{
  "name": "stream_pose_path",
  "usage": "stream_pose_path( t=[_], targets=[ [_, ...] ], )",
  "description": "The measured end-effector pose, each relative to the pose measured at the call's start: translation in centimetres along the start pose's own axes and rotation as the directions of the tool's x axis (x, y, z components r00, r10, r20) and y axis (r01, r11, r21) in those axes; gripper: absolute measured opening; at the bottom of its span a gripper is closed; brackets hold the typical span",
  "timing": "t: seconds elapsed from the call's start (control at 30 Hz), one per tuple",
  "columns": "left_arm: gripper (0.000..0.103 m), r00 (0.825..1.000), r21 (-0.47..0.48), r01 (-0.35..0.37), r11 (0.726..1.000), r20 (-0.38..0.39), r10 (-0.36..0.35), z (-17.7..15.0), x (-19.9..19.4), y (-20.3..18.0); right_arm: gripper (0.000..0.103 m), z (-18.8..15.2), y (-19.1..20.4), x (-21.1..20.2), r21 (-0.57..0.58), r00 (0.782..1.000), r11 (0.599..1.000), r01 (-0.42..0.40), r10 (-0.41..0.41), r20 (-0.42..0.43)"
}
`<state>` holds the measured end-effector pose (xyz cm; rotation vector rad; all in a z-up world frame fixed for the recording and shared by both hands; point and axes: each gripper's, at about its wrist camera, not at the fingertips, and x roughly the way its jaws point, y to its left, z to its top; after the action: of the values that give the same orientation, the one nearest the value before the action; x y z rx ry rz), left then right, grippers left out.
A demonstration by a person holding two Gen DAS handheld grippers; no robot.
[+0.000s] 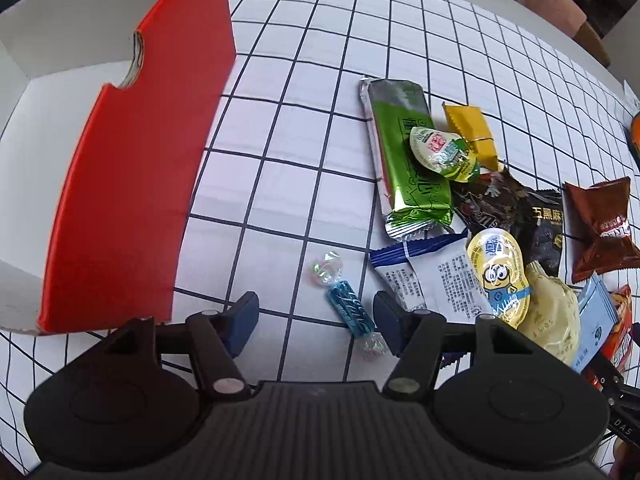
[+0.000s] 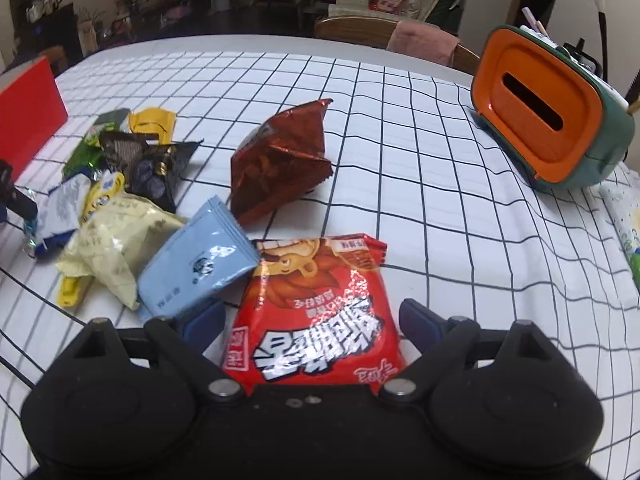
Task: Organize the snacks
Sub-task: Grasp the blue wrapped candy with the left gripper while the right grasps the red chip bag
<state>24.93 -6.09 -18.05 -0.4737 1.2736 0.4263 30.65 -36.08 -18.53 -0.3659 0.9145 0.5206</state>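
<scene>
Snacks lie heaped right of the red box [image 1: 132,168]. Left gripper [image 1: 316,322] is spread around the blue candy [image 1: 351,316]; right gripper [image 2: 312,326] gapes astride the red packet [image 2: 316,320].

Count of items on the white, black-gridded tablecloth [image 2: 420,160]:

- Boxes: one red-walled cardboard box with white interior [image 1: 132,168], far left.
- Twist-wrapped sweets: one blue candy in clear cellophane [image 1: 350,312], near, left of the pile.
- Sealed jelly cups: two, one green-lidded [image 1: 442,154], one yellow-lidded with a cartoon figure [image 1: 498,276].
- Long bars: one green foil bar [image 1: 404,160].
- Small flat sachets: one yellow [image 1: 474,130], one white-and-blue [image 1: 432,280], one pale blue [image 2: 200,264].
- Puffed packets: one brown foil [image 2: 280,160], one red with white lettering [image 2: 316,320], one cream [image 2: 116,240], two dark ones [image 2: 156,172].
- Tissue holders: one orange-and-green plastic [image 2: 548,112], far right.
</scene>
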Motion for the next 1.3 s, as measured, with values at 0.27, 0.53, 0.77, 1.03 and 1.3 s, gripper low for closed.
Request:
stream_pose_path(
  t=[0.27,0.53,0.77,1.03,1.3],
  targets=[
    [0.046,1.000,0.028,-0.018,0.999,0.006,0.018,0.4,0.2,-0.6,0.092,-0.2,-0.4,0.9,0.001,1.000,1.000,-0.016,0.016,-0.023],
    [0.019,0.999,0.064,-0.024,0.998,0.028,0.022,-0.2,-0.8,-0.6,0.077,-0.7,-0.5,0.4,0.072,1.000,0.997,-0.019,0.020,-0.009],
    [0.012,0.999,0.064,0.009,0.998,0.041,-0.011,-0.3,-0.7,0.3,0.076,-1.2,-0.3,-0.8,0.155,1.000,0.988,-0.008,0.006,0.009],
    [0.012,0.998,0.077,0.050,0.996,0.036,-0.053,-1.0,-1.5,0.9,0.076,-1.8,0.1,-3.7,0.219,0.998,0.974,0.053,-0.057,0.013],
    [0.012,0.990,0.157,0.106,0.982,0.076,-0.119,-2.2,-5.3,1.0,0.076,-1.4,1.5,-8.0,0.250,0.996,0.967,0.057,-0.074,0.056]
  ],
)
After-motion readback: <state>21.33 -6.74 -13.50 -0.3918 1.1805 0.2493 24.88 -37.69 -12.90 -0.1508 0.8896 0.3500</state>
